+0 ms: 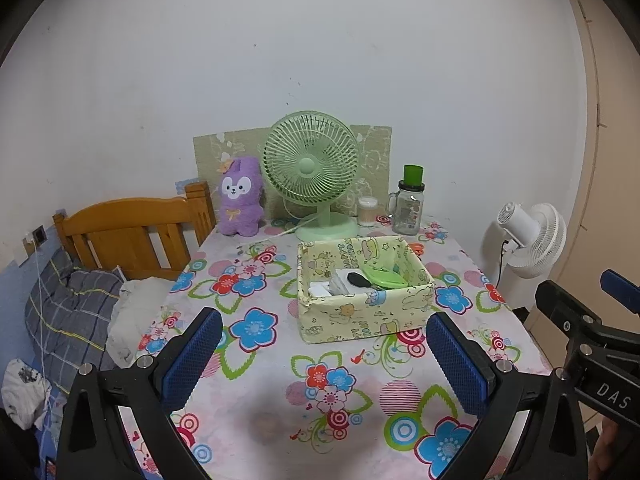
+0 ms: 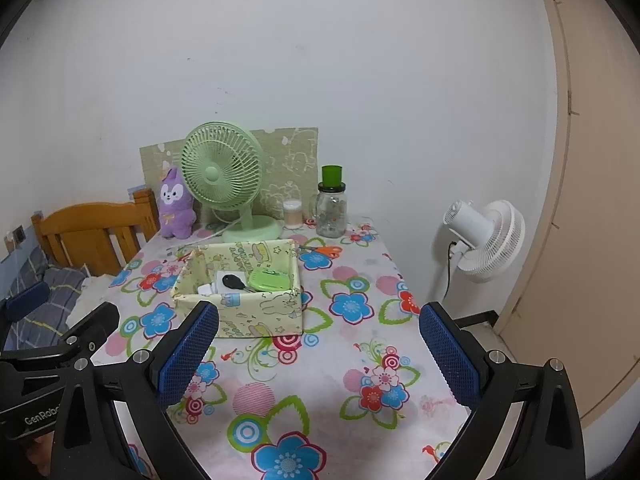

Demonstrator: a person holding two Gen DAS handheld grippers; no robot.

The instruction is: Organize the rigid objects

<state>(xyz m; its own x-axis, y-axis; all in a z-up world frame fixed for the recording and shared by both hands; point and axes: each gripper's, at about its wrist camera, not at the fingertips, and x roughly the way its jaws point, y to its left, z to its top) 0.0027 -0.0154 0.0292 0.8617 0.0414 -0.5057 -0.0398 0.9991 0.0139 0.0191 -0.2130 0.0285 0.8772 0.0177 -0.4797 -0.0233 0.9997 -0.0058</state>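
Observation:
A pale yellow cartoon-print storage box [image 1: 360,316] [image 2: 260,312] stands mid-table and holds a green flat case [image 1: 384,278] [image 2: 268,280], a black key fob [image 1: 358,279] [image 2: 233,281] and white items. Orange-handled scissors [image 2: 324,251] lie on the cloth behind the box, to its right. My left gripper [image 1: 324,364] is open and empty, hovering above the table in front of the box. My right gripper [image 2: 318,356] is open and empty, beside it to the right, also short of the box.
At the back stand a purple plush [image 1: 240,200], a green desk fan [image 1: 312,172], a cotton-swab jar [image 1: 367,211] and a glass jar with a green cup on top [image 1: 409,208]. A wooden bed headboard [image 1: 132,232] lies left, a white floor fan [image 2: 486,236] right.

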